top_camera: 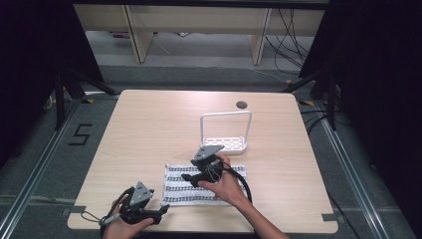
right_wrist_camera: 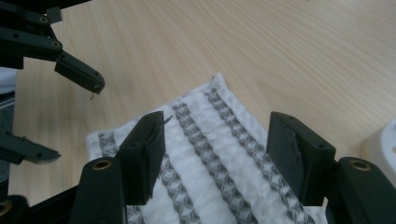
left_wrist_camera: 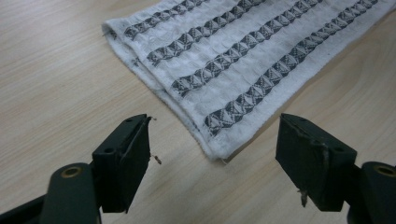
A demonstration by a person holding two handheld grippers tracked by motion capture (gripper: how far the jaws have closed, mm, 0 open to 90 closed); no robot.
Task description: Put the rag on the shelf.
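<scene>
A folded white towel (top_camera: pixel 199 185) with dark patterned stripes lies flat near the table's front edge. My left gripper (top_camera: pixel 163 210) is held low at the towel's front left corner and is open. In the left gripper view that corner of the towel (left_wrist_camera: pixel 233 70) lies just ahead, between the spread jaws of the gripper (left_wrist_camera: pixel 215 126). My right gripper (top_camera: pixel 186 177) hovers over the towel's left half, pointing left, open and empty. In the right gripper view its jaws (right_wrist_camera: pixel 217 121) straddle the striped towel (right_wrist_camera: pixel 205 154), with the left gripper (right_wrist_camera: pixel 74 120) open farther off.
A white rack (top_camera: pixel 225 130) with a tall loop handle and perforated base stands just behind the towel; its edge (right_wrist_camera: pixel 380 144) sits at the right of the right gripper view. A round cable hole (top_camera: pixel 242 104) is at the table's back. Bare wood lies left of the towel.
</scene>
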